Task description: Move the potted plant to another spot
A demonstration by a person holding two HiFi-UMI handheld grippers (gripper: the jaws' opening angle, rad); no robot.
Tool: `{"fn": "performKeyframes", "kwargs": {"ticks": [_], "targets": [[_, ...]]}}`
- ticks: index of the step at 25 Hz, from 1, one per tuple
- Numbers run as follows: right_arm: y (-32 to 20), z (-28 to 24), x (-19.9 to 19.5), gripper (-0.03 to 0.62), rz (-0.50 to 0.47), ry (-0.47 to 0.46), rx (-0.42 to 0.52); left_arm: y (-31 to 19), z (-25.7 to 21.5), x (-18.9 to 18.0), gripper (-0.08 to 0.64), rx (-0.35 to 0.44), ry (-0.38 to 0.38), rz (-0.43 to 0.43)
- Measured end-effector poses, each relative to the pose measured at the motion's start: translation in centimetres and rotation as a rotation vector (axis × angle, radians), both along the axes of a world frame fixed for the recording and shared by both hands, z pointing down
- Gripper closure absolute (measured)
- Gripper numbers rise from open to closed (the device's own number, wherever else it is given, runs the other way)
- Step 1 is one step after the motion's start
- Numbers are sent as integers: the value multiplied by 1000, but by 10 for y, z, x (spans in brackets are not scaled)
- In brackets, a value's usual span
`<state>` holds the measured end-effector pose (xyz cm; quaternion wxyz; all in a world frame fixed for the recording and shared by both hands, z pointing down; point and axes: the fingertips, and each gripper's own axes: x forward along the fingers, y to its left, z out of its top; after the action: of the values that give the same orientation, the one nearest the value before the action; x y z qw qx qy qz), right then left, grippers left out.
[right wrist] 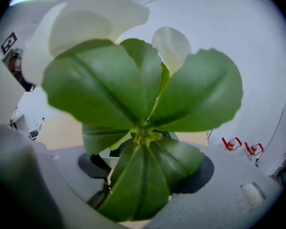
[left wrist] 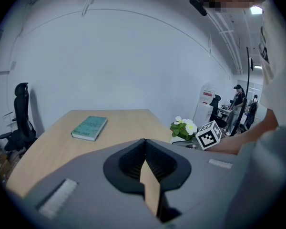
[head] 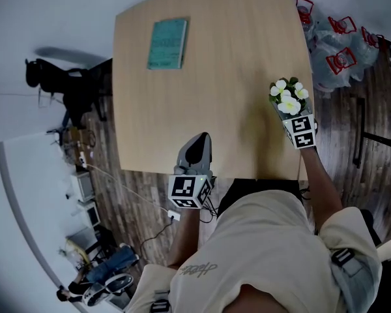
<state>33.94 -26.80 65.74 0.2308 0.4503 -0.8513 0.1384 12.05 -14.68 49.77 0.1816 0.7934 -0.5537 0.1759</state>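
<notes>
Broad green leaves of the potted plant crowd the right gripper view, with the right tool clamped on its pot.

The leaves are glossy with pale midribs and fan out from a yellow-green centre. White petals rise behind them, and in the head view the blossoms show yellow hearts. A sliver of white pot shows between the right tool's 2 jaws, which are closed in on it. The plant is at the right edge of the bench, toward the person's side; whether the pot touches the bench cannot be told. The left tool hovers at the near edge, its 2 jaws pressed together on nothing. A teal book lies flat at the far left, well apart from the plant.
</notes>
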Motion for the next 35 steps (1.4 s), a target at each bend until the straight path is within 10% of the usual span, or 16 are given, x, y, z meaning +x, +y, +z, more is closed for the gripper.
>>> {"fn": "performKeyframes", "kwargs": {"ticks": [20,35], "targets": [[77,-63,50,253,108,8,103,36,-13,8,541,93,22,87],[157,-107,-5,253,105,92,173,84,-5,-76,541,133,54,53]]}}
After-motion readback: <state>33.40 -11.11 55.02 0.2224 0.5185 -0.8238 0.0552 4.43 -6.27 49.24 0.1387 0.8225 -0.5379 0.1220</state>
